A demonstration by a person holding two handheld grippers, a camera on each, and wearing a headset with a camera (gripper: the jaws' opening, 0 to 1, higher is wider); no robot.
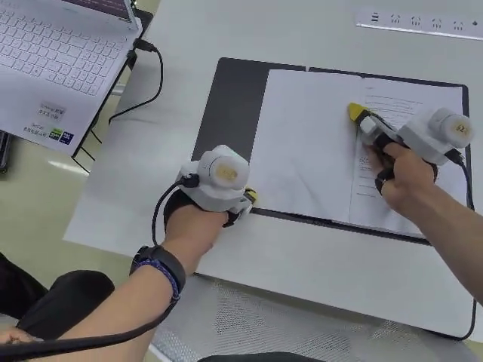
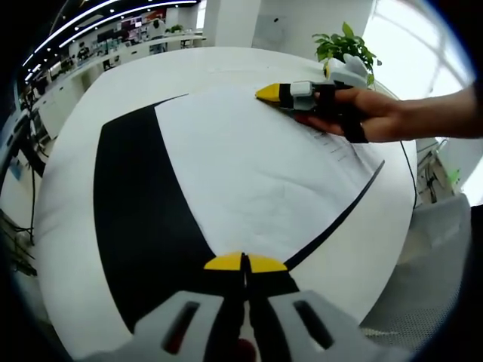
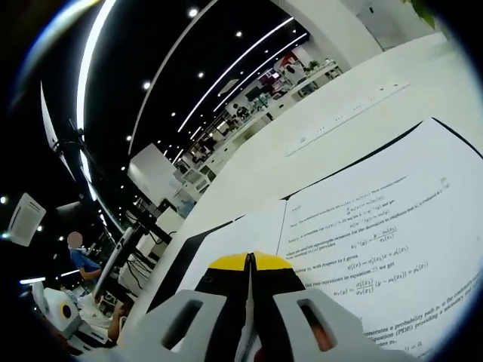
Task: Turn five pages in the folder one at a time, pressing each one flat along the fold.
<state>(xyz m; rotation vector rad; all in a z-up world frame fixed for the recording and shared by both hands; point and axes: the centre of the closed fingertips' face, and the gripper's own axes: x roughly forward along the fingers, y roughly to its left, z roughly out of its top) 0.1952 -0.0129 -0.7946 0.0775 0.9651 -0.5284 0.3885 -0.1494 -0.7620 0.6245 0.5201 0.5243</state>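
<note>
Lower centre, our left tool (image 1: 250, 197) rests with its tips pressed together at the near edge of the open folder (image 1: 226, 105), mid-frame on the tabletop (image 1: 196, 30). Farther up, right of centre, our right tool (image 1: 355, 113), tips likewise together, bears on the fold. If we drag too hard, the blank page (image 1: 302, 143) could wrinkle, or the folder skid.

White laptop (image 1: 56, 60) upper left, power strip (image 1: 419, 20) top right, potted plant (image 2: 343, 45)
</note>
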